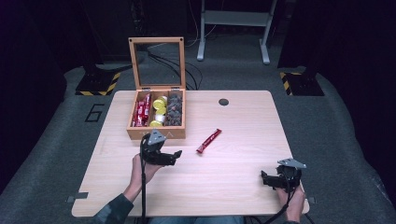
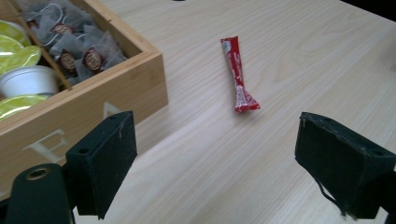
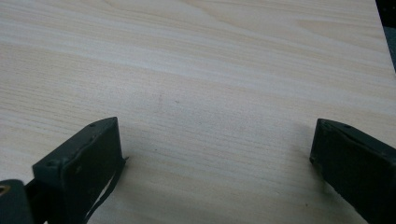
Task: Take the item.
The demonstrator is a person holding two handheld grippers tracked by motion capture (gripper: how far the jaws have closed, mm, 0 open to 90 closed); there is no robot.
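A red sachet (image 1: 208, 140) lies flat on the wooden table (image 1: 233, 186), just right of an open wooden box (image 1: 156, 133). In the left gripper view the red sachet (image 2: 238, 77) lies ahead, beyond the jaws. My left gripper (image 1: 177, 156) is open and empty, in front of the box and left of the sachet. My left gripper (image 2: 215, 163) has its jaws wide apart over bare wood. My right gripper (image 1: 264, 179) sits near the table's front right corner, open and empty. My right gripper (image 3: 217, 158) has only tabletop between its jaws.
The box (image 2: 93, 107) holds red sachets (image 1: 141, 110), yellow-lidded cups (image 1: 159, 112) and grey tea bags (image 1: 174, 111) in three compartments; its glass lid (image 1: 157, 63) stands upright. A dark round hole (image 1: 223, 101) sits near the table's far edge. A metal stand (image 1: 233, 28) rises behind the table.
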